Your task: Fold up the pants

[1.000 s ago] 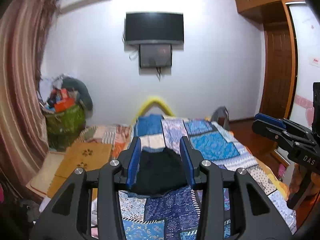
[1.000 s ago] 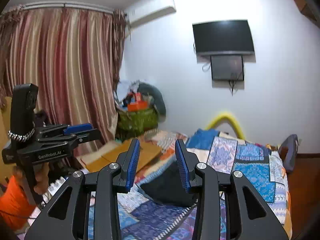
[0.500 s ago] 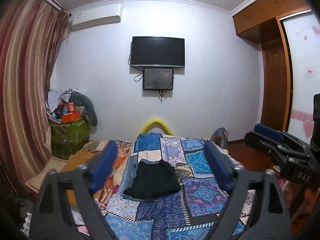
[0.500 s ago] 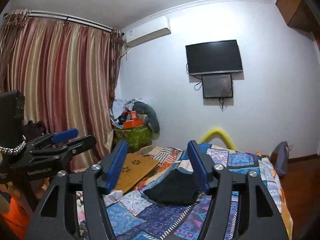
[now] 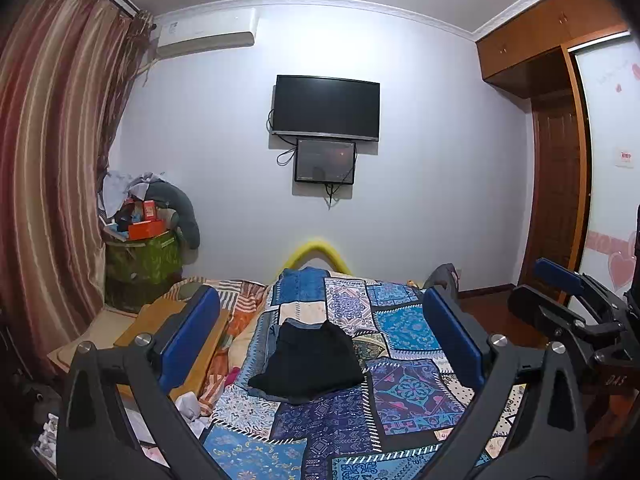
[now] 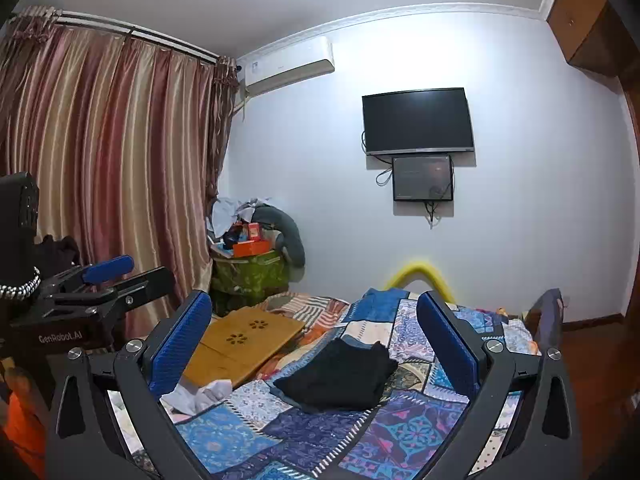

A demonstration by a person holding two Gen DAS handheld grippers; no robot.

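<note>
The black pants (image 5: pixel 308 360) (image 6: pixel 340 376) lie folded in a compact bundle on the patchwork quilt (image 5: pixel 408 392) (image 6: pixel 224 436) of the bed, with a strip of blue denim showing under their edge. My left gripper (image 5: pixel 320 296) hangs above the bed's near end, short of the bundle. Its jaws are opening and hold nothing. My right gripper (image 6: pixel 313 298) hovers beside it, jaws also opening and empty. Each gripper shows side-on in the other's view, the right gripper (image 5: pixel 540 292) and the left gripper (image 6: pixel 136 276).
A wooden lap table (image 6: pixel 244 340) lies on the bed's left side, with crumpled white cloth (image 6: pixel 200 394) in front of it. A green hamper (image 6: pixel 250 276) piled with things stands by the curtain. A grey bag (image 6: pixel 548 316) sits at the bed's far right corner.
Both grippers have pulled back from the black bundle and their jaws have spread wide. The pants, framed closely between the fingers before, now lie farther off on the quilt.
</note>
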